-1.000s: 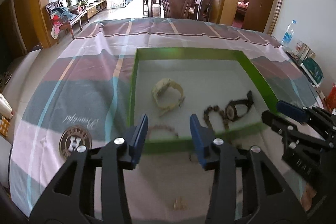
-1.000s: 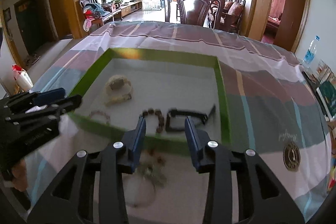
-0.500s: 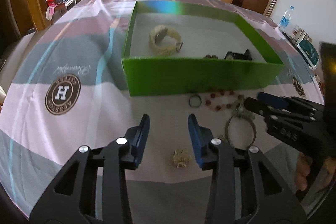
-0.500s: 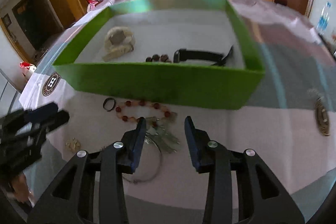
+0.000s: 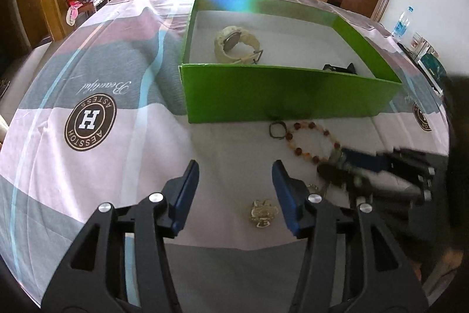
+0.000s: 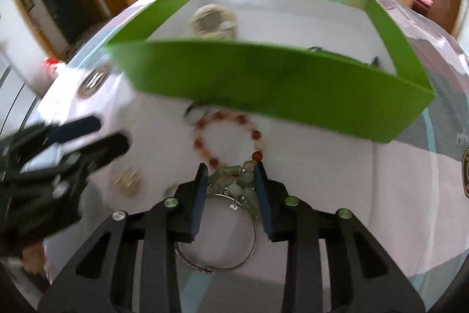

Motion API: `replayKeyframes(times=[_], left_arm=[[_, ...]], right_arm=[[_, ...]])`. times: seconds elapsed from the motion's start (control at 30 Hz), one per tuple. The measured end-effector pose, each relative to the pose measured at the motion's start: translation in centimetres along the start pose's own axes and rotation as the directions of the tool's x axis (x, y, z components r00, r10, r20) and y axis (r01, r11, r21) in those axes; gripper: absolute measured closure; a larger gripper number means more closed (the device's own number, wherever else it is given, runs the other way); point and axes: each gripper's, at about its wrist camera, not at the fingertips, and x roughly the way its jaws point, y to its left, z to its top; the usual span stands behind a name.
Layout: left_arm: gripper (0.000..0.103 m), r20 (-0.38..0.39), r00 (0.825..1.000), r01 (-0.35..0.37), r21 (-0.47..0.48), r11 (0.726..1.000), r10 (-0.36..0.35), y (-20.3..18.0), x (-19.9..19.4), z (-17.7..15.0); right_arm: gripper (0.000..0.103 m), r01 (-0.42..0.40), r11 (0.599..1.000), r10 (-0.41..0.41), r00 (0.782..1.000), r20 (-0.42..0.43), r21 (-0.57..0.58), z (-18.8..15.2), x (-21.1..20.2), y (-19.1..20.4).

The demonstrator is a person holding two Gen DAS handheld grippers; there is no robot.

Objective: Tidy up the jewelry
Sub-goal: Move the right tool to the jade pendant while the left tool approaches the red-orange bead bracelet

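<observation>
Jewelry on the tabletop before the green box [image 5: 281, 96]: right tool [image 6: 231, 181] closing around the silver bangle's [image 6: 217, 260] green stones, pads not yet pressing; left tool [image 5: 234, 189] opening, empty, above the gold brooch [image 5: 262, 213].
</observation>
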Motion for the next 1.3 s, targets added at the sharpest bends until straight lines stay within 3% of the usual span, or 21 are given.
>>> replayKeyframes(times=[0.13, 0.27, 0.37, 0.47, 0.63, 0.9, 1.13, 1.3], left_arm=[[0.049, -0.006, 1.000, 0.004, 0.003, 1.000, -0.004, -0.3, 0.3, 0.1], [0.049, -0.012, 1.000, 0.013, 0.013, 1.000, -0.012, -1.1, 0.7, 0.5], [0.049, -0.014, 1.000, 0.027, 0.031, 0.999, -0.027, -2.2, 1.2, 1.1], [0.048, -0.032, 0.999, 0.033, 0.055, 0.998, -0.031, -3.4, 2.4, 1.5], [0.048, -0.064, 0.998, -0.014, 0.081, 0.997, 0.019, -4.0, 4.0, 0.9], [0.048, -0.056, 0.995, -0.083, 0.056, 0.995, 0.086, -1.4, 3.3, 0.3], [0.048, -0.051, 0.995, -0.085, 0.033, 0.996, 0.087, 0.6, 2.4, -0.6], [0.045, -0.056, 0.994, -0.093, 0.006, 0.996, 0.093, 1.8, 1.6, -1.3]], right_arm=[[0.070, -0.055, 0.997, 0.054, 0.998, -0.015, -0.051, -1.5, -0.8, 1.4], [0.070, 0.008, 1.000, -0.008, 0.999, 0.048, -0.003, -1.8, -2.9, -0.3], [0.070, 0.040, 0.998, -0.042, 0.998, 0.049, 0.043, -1.9, -3.5, -2.1], [0.070, 0.035, 0.998, -0.037, 0.999, 0.035, 0.048, -2.4, -3.4, -2.4], [0.070, -0.001, 0.999, 0.000, 1.000, 0.030, 0.034, -2.7, -3.0, -1.9], [0.070, 0.003, 1.000, -0.003, 1.000, 0.030, -0.011, -2.6, -2.0, -0.4], [0.070, 0.096, 0.995, -0.097, 0.995, 0.026, 0.037, -3.2, -1.9, -2.5], [0.070, 0.103, 0.991, -0.106, 0.994, 0.028, 0.082, -3.8, -2.6, -4.3]])
